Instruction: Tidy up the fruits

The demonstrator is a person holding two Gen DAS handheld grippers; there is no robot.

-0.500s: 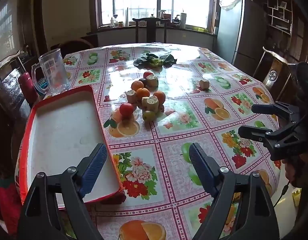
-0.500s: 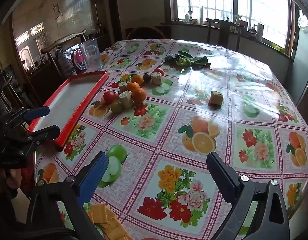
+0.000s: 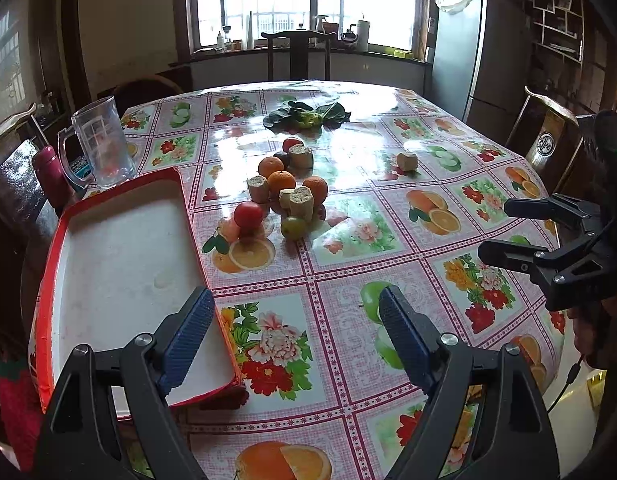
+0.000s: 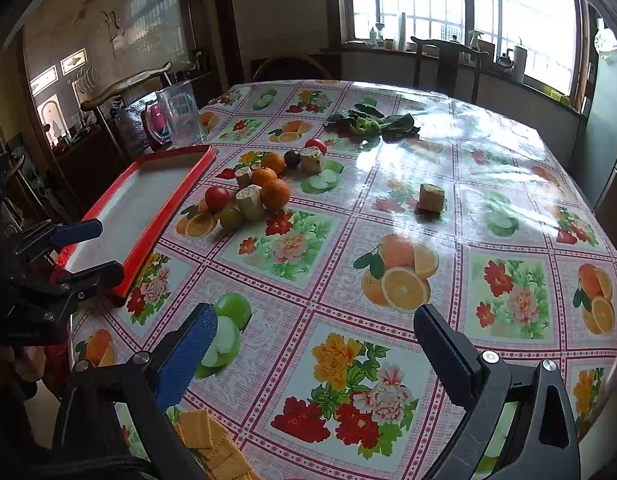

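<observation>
Since half a second ago almost nothing has changed: both tongs hang at nearly the same place over the near part of the surface (image 3: 348,264), and no fruit has moved. To my judgement the task is only at its beginning, because the red tray (image 3: 56,248) holds nothing yet.

Your left tongs (image 3: 296,332) are wide open and empty, with the left finger over the near right corner of the tray. Your right tongs (image 4: 316,344) are also wide open and hold nothing, above the flower pattern near the edge of the surface.

The fruits stay in one heap (image 3: 286,192) in the middle, just to the right of the tray's far half: oranges, a red fruit (image 3: 248,214), a green one (image 3: 293,227), mixed with pale cut pieces. One cut piece (image 4: 431,197) lies apart on the right. Dark leaves (image 3: 306,114) lie farther behind.

Between your tongs and the heap the cloth is free, so you have good room to reach forward. Take care of the raised rim of the tray and of the glass jug (image 3: 102,142) at its far corner. Some crackers (image 4: 212,446) lie near the near edge, under the right tongs.
</observation>
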